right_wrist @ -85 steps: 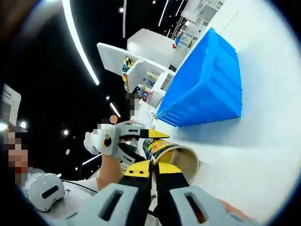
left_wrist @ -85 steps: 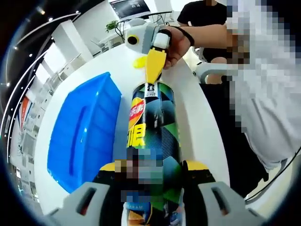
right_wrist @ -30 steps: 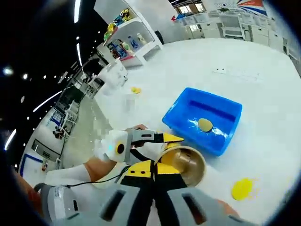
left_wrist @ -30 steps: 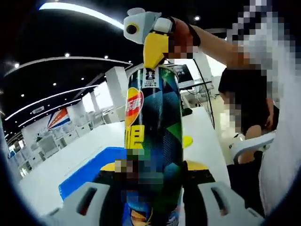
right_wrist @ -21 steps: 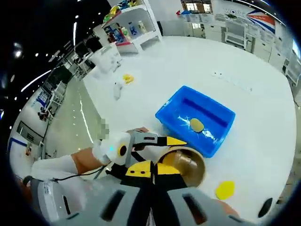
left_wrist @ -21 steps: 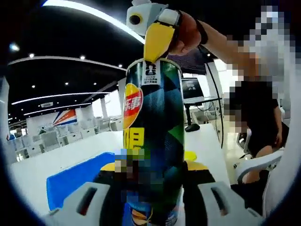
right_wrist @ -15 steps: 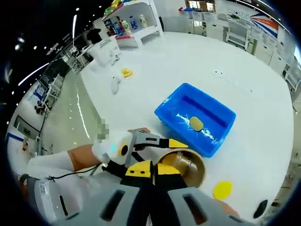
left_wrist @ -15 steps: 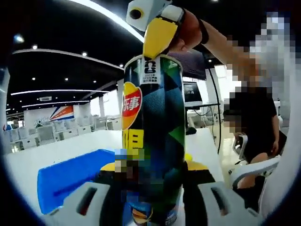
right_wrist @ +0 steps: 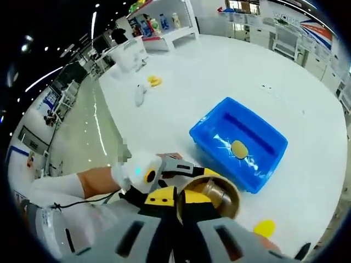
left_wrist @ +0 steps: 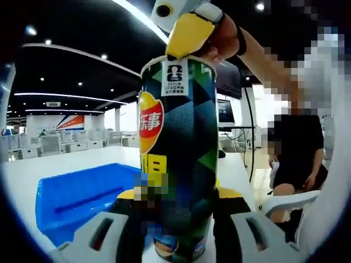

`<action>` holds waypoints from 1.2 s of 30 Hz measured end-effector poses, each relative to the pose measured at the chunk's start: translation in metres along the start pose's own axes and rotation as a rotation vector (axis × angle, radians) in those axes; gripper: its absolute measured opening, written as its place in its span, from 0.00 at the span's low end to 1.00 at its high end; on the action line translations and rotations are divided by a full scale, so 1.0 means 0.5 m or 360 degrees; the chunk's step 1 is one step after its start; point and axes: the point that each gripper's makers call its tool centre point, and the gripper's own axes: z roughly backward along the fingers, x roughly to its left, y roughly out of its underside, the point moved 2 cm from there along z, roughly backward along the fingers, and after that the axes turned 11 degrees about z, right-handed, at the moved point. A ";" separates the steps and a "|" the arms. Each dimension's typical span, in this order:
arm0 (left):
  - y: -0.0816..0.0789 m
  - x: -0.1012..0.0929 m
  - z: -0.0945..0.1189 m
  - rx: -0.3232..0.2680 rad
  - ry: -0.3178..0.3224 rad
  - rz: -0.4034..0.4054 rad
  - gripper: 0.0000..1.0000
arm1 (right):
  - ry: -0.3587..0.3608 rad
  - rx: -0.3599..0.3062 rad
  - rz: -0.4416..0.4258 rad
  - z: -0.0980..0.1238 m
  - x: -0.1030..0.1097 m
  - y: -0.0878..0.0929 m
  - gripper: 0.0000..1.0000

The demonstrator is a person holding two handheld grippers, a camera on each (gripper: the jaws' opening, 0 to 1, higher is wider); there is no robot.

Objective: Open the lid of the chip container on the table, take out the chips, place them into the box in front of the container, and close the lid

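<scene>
The left gripper [left_wrist: 178, 200] had its two jaws closed on the lower body of the chip container [left_wrist: 176, 148], a tall can with a dark green and black printed sleeve, held upright in the left gripper view. The right gripper [right_wrist: 180, 204] had its yellow-tipped jaws pinched almost together at the can's rim [right_wrist: 208, 198]; whether they actually held the rim, or only rested against it, could not be told. In the right gripper view the can's mouth was open, its shiny inside showing, and the lid was off.

Just beyond the can sat the blue box [right_wrist: 239, 143] on the white table [right_wrist: 219, 87], with one pale chip [right_wrist: 238, 148] lying inside it. A small yellow disc [right_wrist: 265, 227], possibly the lid, lay on the table near the can.

The likely risks: the can was upright, so the remaining chips would have had to be tipped or drawn out, and a fast tilt could have scattered them past the box onto the table. The smooth sleeve might have slipped in the left jaws. Squeezing hard at the rim could have dented it, making the lid hard to refit.
</scene>
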 end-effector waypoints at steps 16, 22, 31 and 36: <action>0.003 -0.002 0.002 -0.0004 0.0034 0.0024 0.49 | 0.0063 -0.0153 0.0217 0.015 -0.020 -0.025 0.06; 0.004 -0.003 0.003 -0.0006 0.0056 0.0025 0.49 | 0.0178 -0.0629 0.0529 0.132 -0.010 -0.064 0.22; 0.000 -0.004 0.012 -0.0074 0.0123 0.0106 0.54 | 0.0450 -0.1197 0.0445 0.143 -0.153 -0.019 0.34; -0.005 -0.004 0.022 -0.0062 0.0133 0.0128 0.60 | 0.0430 -0.1310 0.0262 0.099 -0.201 0.096 0.41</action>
